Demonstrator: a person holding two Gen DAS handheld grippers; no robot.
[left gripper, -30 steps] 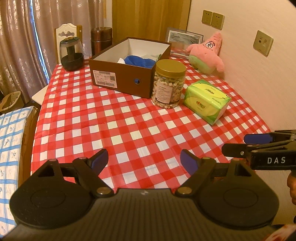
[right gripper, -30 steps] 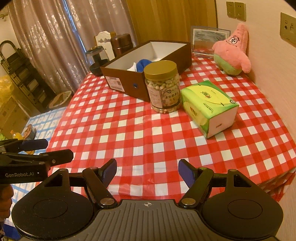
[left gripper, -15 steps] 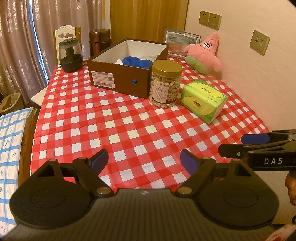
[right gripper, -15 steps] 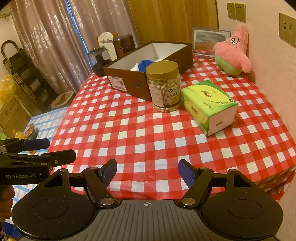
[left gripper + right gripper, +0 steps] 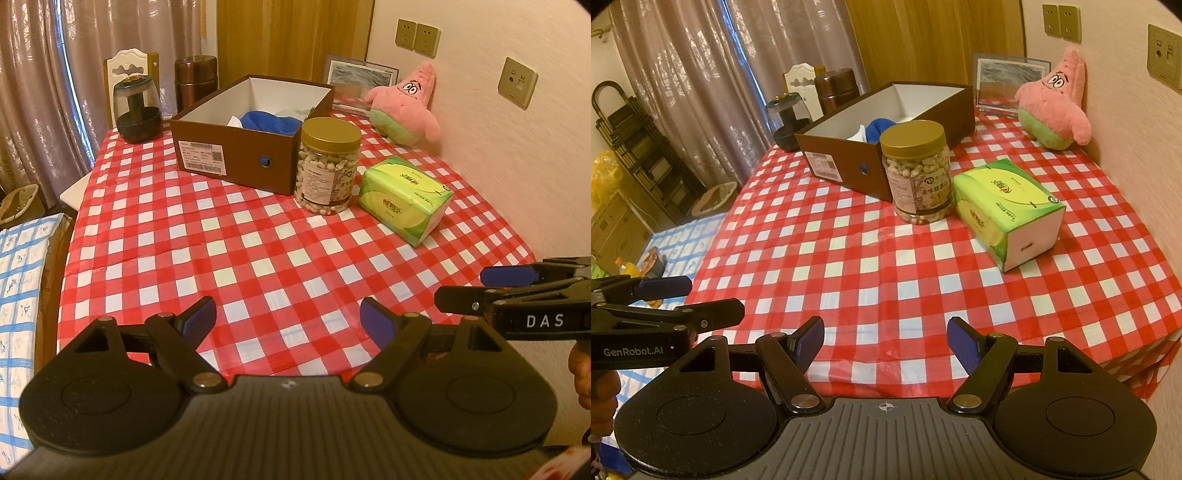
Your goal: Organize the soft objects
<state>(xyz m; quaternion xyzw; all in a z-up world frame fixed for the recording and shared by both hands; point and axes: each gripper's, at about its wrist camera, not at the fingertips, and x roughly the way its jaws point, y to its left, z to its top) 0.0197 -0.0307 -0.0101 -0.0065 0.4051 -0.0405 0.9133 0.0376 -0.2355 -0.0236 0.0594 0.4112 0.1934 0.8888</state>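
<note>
Left gripper (image 5: 288,319) and right gripper (image 5: 885,341): fingers wide, empty. Pink starfish plush (image 5: 1054,101) far ahead, right of both. Blue cloth (image 5: 271,122) in brown shoebox (image 5: 236,147), ahead.

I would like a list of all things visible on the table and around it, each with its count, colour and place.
box: 1, brown, far middle of table, open.
blue cloth: 1, blue, inside box.
jar: 1, clear with gold lid, in front of box's right corner.
tissue pack: 1, green, right of jar.
plush star: 1, pink and green, far right, by wall.
picture frame: 1, behind box.
dark container: 1, far left of table.
tablecloth: 1, red and white checks.
left tongs: open, empty, near edge.
right tongs: open, empty, near edge.
</note>
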